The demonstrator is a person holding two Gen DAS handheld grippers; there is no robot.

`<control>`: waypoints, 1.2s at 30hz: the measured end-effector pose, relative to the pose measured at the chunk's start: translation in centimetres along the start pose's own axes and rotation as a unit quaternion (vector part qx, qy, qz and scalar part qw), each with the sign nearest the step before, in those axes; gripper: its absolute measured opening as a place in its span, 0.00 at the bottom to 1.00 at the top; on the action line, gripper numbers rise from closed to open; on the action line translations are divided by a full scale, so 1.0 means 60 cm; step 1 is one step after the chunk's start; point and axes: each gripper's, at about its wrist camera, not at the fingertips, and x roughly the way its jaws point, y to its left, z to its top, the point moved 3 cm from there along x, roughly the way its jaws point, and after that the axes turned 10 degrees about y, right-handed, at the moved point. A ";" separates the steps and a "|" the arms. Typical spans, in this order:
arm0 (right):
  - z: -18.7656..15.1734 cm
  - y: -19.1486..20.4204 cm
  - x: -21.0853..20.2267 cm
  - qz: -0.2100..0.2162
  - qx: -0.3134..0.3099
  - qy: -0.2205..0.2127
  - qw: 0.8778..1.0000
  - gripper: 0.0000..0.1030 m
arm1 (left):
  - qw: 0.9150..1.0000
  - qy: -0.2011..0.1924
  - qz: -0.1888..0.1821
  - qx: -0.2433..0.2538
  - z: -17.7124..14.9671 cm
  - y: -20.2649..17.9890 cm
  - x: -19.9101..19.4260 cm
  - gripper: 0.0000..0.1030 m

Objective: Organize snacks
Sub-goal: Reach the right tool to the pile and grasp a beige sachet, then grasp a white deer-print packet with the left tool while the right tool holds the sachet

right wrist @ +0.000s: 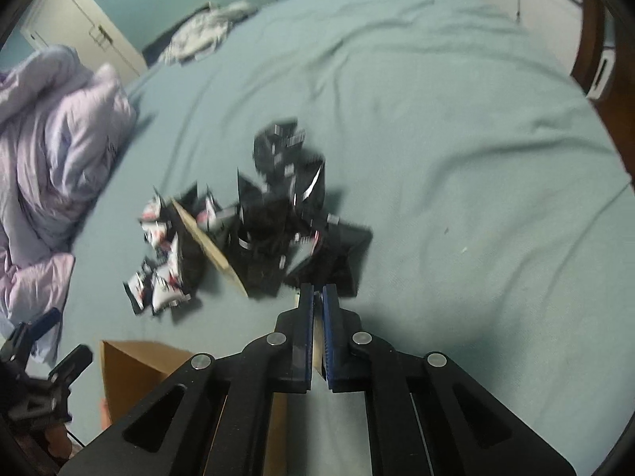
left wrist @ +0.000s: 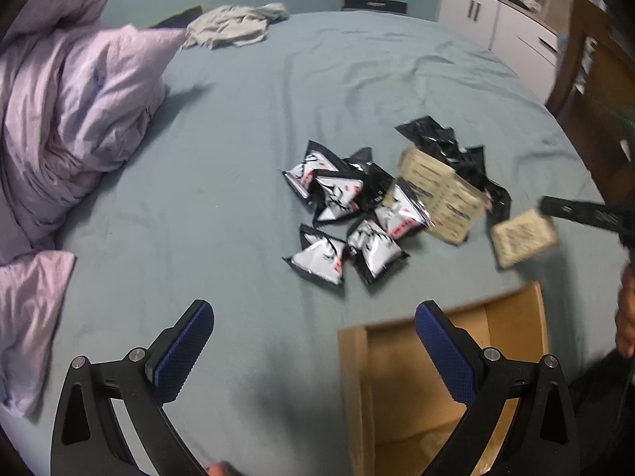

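Both tongs, the left tongs (left wrist: 313,351) and the right tongs (right wrist: 317,305), are matte black plastic frames with triangular cut-outs, round silver pivot screws and dimpled dark blue fingertip pads (left wrist: 182,353).

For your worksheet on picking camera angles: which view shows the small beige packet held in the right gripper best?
The left wrist view: the small beige packet appears broadside, lifted above the bed, pinched at its edge by the right gripper. In the right wrist view only a thin beige sliver shows between the shut fingers, edge-on.
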 end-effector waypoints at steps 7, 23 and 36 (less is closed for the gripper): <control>-0.016 -0.007 -0.053 -0.004 0.012 -0.068 0.998 0.02 | 0.999 0.044 -0.014 -0.021 0.059 0.014 0.074 1.00; -0.011 0.003 -0.041 -0.021 -0.002 -0.074 0.997 0.02 | 0.992 0.123 0.009 0.021 0.074 -0.002 0.181 0.19; -0.076 0.021 -0.101 -0.027 -0.032 -0.127 0.991 0.02 | 1.000 0.015 0.014 -0.017 0.039 0.012 0.046 0.09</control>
